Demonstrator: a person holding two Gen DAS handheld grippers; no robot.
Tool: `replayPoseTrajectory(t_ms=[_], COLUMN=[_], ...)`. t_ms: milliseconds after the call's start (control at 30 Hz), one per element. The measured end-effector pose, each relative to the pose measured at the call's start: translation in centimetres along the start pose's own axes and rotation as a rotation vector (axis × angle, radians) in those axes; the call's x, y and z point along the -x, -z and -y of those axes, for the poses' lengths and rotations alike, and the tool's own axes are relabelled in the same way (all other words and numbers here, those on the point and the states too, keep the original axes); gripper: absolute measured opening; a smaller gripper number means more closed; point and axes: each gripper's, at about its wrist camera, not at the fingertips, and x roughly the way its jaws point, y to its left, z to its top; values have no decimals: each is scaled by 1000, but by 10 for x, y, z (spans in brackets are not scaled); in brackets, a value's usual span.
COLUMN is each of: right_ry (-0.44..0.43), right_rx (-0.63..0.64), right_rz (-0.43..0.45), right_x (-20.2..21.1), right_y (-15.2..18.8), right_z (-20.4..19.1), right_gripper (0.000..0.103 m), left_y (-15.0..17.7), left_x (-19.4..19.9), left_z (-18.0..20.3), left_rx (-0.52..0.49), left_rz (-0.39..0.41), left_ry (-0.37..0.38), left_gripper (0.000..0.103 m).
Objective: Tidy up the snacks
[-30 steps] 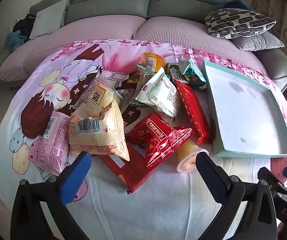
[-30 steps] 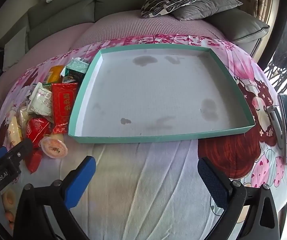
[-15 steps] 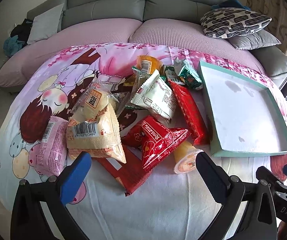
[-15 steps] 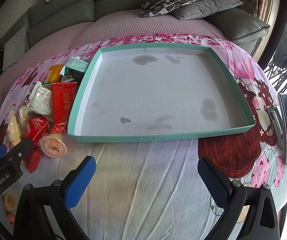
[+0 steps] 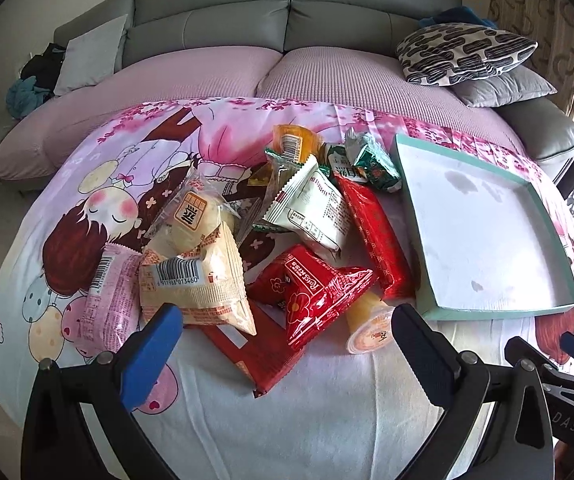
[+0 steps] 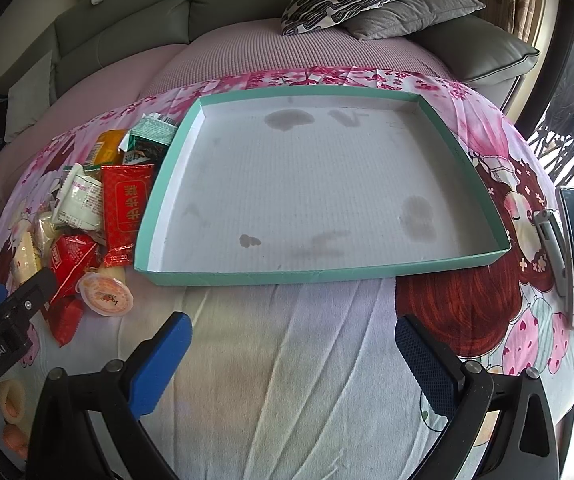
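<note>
Cartoon bedsheet holds snack pile just beyond spread left gripper

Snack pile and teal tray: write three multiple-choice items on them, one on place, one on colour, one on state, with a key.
1. Where does the snack pile lie relative to the teal tray?
A. Inside it
B. On the printed cloth beside its left wall
C. On the sofa cushions

2. What colour is the long flat packet lying nearest the tray's left wall?
A. Red
B. Blue
C. Black

3. What state are the left gripper and the right gripper in?
A. Both shut on packets
B. Left shut, right open
C. Both open, holding nothing

Key:
1 B, since the right wrist view shows every packet on the cloth outside the tray, which holds only stains.
2 A, since its wrapper is red with gold print.
3 C, since each view shows its blue-padded fingers spread wide with only cloth or snacks beyond them.
</note>
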Motion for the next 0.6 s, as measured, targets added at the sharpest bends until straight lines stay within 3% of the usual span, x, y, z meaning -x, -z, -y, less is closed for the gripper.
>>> replayPoseTrajectory(t_ms=[600], right_ry=[0], right_rx=[0], right_rz=[0], right_x=[0], right_y=[0], right_z=[0], right_gripper=[103], left_y=[2], left_x=[-2], left_z=[-1], left_rx=[13], left_rz=[-25], left_ry=[8], left_gripper=[103])
